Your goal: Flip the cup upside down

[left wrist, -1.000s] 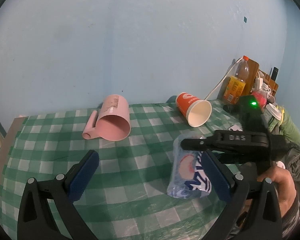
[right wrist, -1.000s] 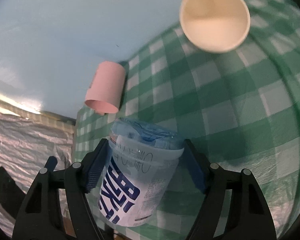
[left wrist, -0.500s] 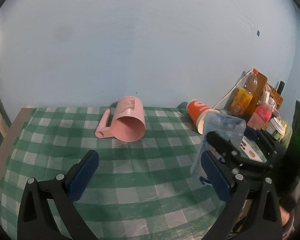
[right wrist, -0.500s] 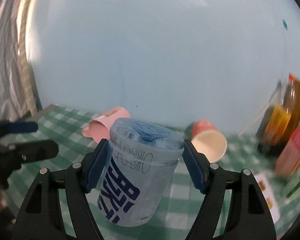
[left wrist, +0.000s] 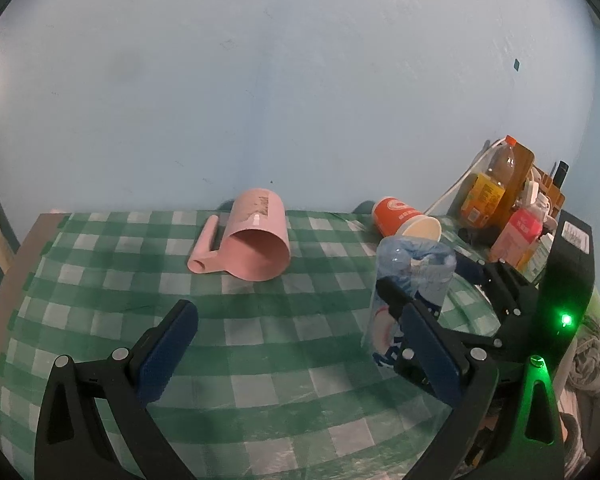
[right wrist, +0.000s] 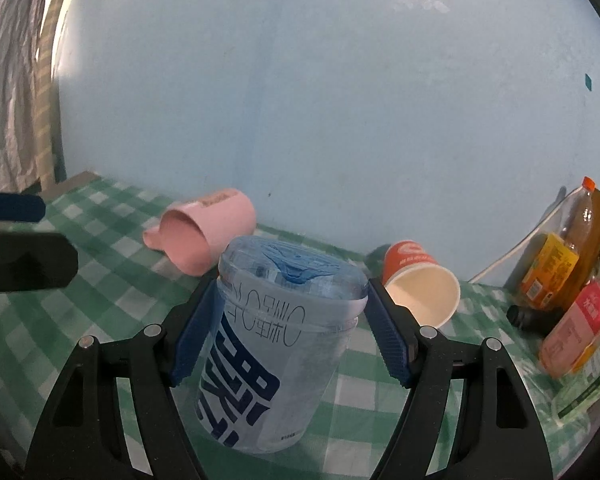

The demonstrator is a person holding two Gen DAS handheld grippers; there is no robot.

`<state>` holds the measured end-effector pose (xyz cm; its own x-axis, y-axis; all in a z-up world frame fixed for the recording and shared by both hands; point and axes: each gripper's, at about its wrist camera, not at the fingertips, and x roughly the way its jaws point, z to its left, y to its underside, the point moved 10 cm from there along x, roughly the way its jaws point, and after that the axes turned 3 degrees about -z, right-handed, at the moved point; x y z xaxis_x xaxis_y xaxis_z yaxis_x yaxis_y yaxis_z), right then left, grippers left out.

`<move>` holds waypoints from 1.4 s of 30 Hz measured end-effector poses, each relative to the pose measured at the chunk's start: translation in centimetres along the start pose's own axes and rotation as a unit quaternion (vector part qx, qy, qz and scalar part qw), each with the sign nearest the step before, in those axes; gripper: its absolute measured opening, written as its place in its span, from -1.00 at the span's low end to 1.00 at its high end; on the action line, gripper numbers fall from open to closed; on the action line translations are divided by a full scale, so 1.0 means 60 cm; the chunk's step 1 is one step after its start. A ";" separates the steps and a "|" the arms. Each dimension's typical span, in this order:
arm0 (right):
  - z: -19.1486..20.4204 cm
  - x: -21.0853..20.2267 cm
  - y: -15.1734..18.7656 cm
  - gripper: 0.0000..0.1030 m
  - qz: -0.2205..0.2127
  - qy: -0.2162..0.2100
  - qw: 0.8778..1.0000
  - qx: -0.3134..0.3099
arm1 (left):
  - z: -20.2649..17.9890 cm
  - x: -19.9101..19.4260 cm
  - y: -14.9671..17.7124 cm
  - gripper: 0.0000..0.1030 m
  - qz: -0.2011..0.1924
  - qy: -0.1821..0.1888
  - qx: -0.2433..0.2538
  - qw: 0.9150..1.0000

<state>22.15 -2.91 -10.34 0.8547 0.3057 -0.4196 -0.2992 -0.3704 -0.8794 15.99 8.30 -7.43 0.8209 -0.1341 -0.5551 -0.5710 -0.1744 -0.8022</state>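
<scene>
My right gripper (right wrist: 290,334) is shut on a clear plastic cup (right wrist: 276,344) with dark blue print, its blue-tinted base pointing up. In the left wrist view the same cup (left wrist: 410,288) stands upside down at the right, held between the right gripper's fingers (left wrist: 396,300) just above or on the green checked cloth (left wrist: 260,320). My left gripper (left wrist: 296,348) is open and empty, low over the cloth in front of the cup.
A pink mug (left wrist: 256,246) lies on its side at the back. An orange paper cup (left wrist: 406,222) lies on its side near the wall. Bottles and cartons (left wrist: 496,200) crowd the back right corner. A blue wall stands behind.
The right gripper has swung the cup from lying over the cloth to upright with its base up, then lowered it slightly. The left gripper stayed open and drew back a little.
</scene>
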 end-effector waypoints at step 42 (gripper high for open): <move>-0.103 -0.200 0.044 0.70 -0.053 -0.025 0.989 0.134 | -0.074 -0.085 0.074 1.00 -0.083 -0.002 0.079 0.993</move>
<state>13.73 -13.00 -6.23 0.8672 0.3758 -0.3268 -0.3164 -0.0911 -0.9443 9.22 3.90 -7.15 0.9038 -0.1119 -0.4131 -0.4194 -0.0388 -0.9070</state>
